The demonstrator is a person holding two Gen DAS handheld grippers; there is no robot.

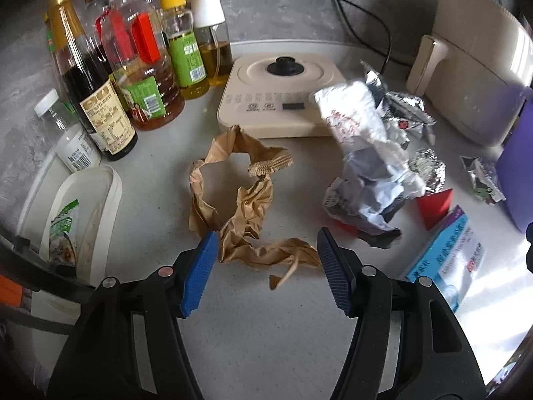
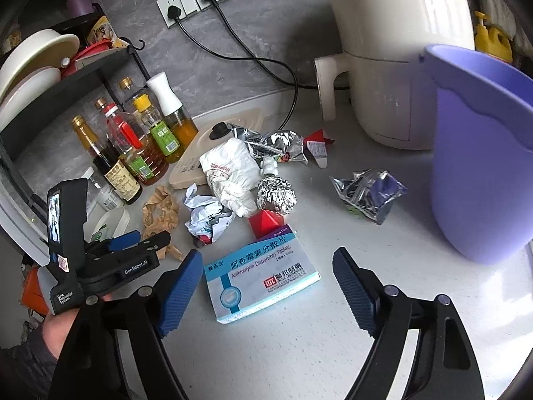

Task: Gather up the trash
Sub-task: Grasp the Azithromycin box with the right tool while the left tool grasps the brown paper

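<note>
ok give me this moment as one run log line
phase: approach | left gripper: open, over crumpled brown paper | right gripper: open, over blue tablet box | held: nothing | purple bin: right of trash

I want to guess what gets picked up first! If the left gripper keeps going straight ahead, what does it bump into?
Probably the crumpled brown paper: the left gripper is open, and the paper's near end lies between its fingers.

Bottles [image 1: 110,76] crowd left; purple bin [image 2: 483,153] blocks right.
</note>
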